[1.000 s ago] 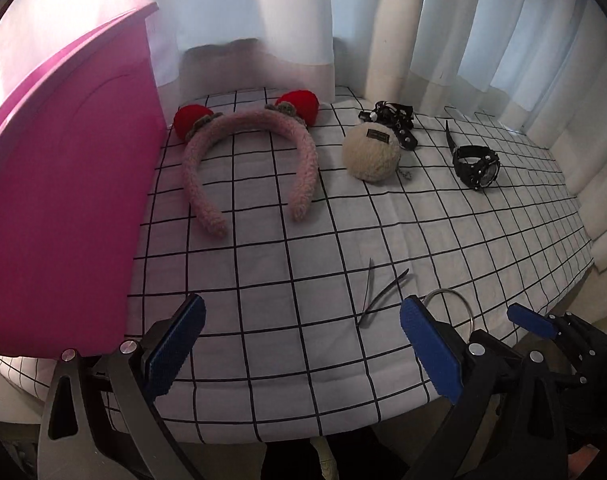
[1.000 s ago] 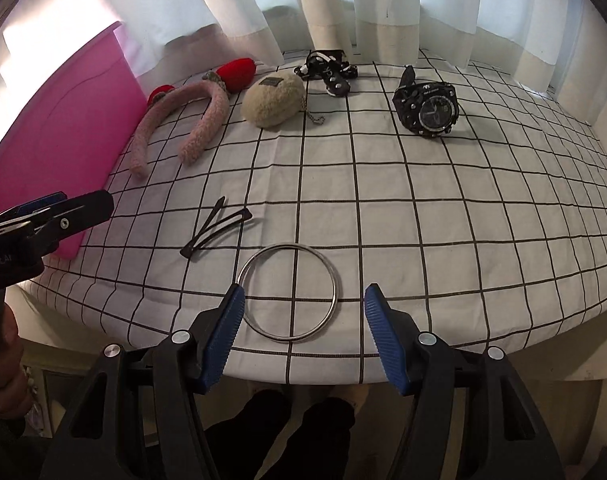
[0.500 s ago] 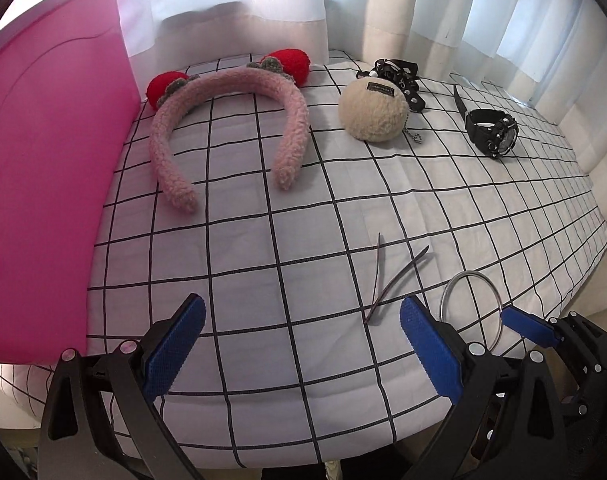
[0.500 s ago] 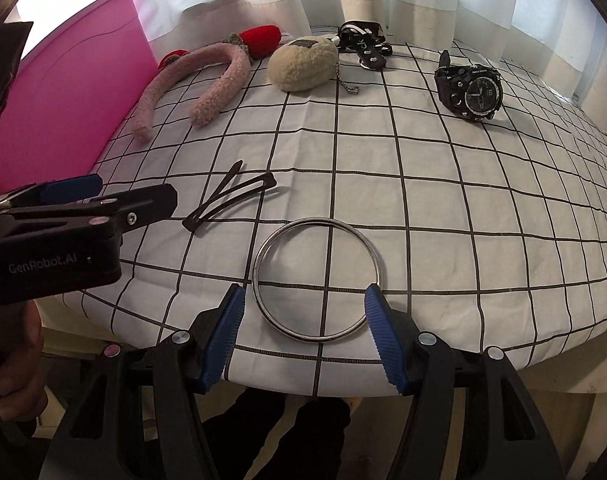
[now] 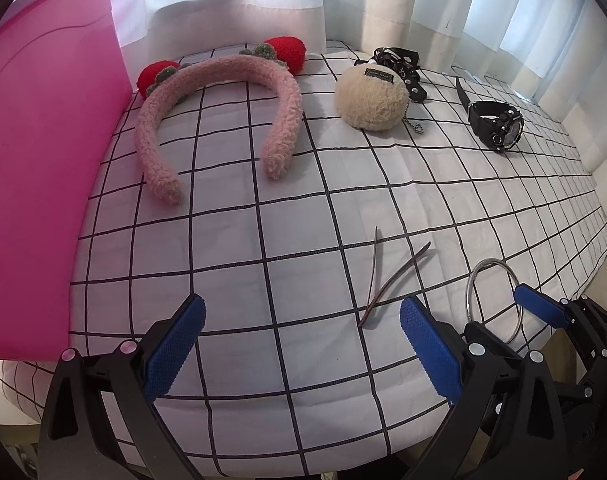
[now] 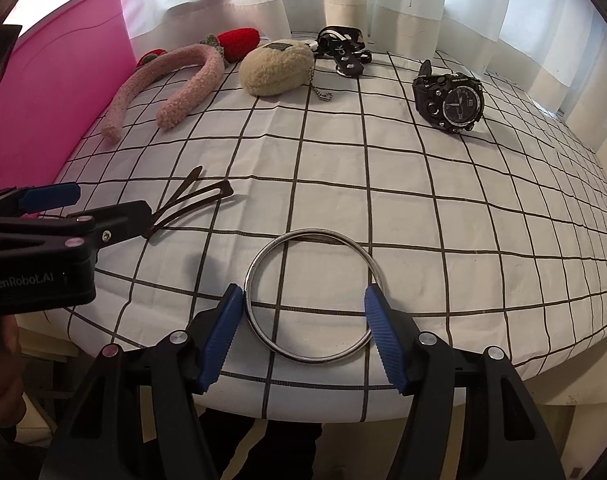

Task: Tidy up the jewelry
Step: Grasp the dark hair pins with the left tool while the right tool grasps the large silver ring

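The step in hand looks like the first pick of the tidy-up, with both grippers poised low over the near edge of the bench [image 6: 483, 216], which wears a white cloth with a black grid.

The right gripper [image 6: 301, 330] straddles the bangle [image 6: 259, 320], a thin metal ring lying flat near the front edge. Its fingers [image 6: 219, 336] stand about as wide as the ring, one blue pad at each side of it; the left pad seems to touch the rim, but whether the right one does cannot be told. The ring lies flat on the cloth and is not yet gripped.

The left gripper [image 5: 303, 354] has its fingers spread wide with nothing between them. The hair clips [image 5: 387, 276], two dark ones lying crossed, sit just ahead of its right finger, off to one side rather than centred.

At the far side lie the headband [image 5: 219, 112], the pompom [image 5: 371, 98], a black strap [image 5: 403, 66] and the watch [image 5: 495, 124]. The pink box [image 5: 43, 168] stands at the left, probably the place for the pieces.

Next, the right fingers probably need to close across the ring and lift it cleanly; thin metal on cloth may slip or tip. The left gripper would have to shift toward the clips first.
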### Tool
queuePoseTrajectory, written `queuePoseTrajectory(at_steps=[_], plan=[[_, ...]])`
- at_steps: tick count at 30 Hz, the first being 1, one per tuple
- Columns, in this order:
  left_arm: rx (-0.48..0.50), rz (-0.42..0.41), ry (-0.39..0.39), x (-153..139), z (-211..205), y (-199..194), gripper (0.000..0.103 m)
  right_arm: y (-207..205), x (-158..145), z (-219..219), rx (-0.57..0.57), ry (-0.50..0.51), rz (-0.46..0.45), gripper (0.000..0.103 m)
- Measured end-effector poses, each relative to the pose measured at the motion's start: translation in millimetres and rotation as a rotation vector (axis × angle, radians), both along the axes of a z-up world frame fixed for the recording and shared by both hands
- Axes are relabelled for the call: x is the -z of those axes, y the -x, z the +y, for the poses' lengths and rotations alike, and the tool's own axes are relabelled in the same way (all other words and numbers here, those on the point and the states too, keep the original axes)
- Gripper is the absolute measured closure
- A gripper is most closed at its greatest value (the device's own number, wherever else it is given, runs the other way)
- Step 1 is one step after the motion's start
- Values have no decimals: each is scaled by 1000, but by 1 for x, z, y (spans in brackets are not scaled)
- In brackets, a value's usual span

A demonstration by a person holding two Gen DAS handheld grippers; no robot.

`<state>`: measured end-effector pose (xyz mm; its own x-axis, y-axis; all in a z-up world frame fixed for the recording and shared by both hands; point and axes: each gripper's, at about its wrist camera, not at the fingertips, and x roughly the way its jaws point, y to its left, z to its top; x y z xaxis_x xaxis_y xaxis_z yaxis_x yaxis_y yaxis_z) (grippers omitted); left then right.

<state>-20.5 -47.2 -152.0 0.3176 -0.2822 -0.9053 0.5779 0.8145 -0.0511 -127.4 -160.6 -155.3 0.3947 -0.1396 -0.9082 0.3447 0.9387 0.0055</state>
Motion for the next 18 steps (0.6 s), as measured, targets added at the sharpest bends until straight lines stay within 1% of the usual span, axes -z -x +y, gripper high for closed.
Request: queuePoseTrajectory(at_steps=[2,6,14,18], plan=[[1,-1,2,1,-2,1,7,0,0,-7,14,15,5,41],[7,7,5,5,-9,4,7,1,1,-22,41,23,12,35],[13,11,6,11,-24,9,7,6,0,-32,57,56,31,35],[16,18,3,15,-29,11,7,14,-3,-37,71,50,19,33]])
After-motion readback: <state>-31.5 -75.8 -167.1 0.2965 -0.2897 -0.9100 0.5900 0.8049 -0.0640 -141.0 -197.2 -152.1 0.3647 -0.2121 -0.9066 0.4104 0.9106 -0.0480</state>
